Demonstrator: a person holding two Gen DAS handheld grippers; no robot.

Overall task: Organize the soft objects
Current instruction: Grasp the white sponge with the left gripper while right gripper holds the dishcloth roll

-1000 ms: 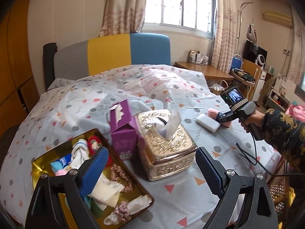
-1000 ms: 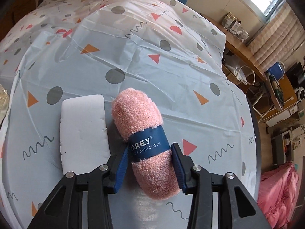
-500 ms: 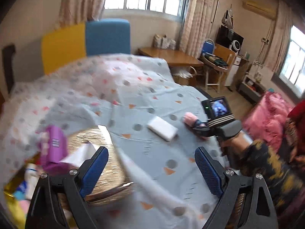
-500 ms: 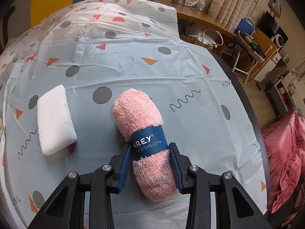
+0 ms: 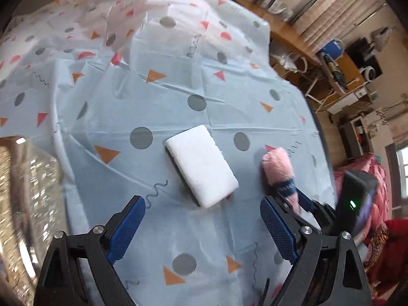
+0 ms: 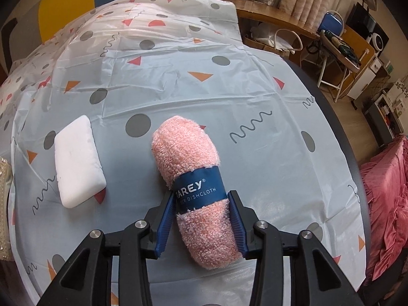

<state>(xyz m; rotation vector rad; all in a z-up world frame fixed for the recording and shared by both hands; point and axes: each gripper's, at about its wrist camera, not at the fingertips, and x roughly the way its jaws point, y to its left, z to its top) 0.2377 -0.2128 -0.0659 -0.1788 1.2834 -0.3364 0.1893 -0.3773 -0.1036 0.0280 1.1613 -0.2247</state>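
Between the blue pads of our right gripper (image 6: 201, 219), whose jaws have just been opening, lies the rolled pink fluffy dishcloth (image 6: 193, 178), while our left gripper (image 5: 202, 225) hangs wide apart just before the white rectangular sponge (image 5: 201, 164).

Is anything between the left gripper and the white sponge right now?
Nothing visible. The left gripper hangs open above bare tablecloth, with the white sponge just ahead. The pink dishcloth roll in the right gripper lies off to the side.
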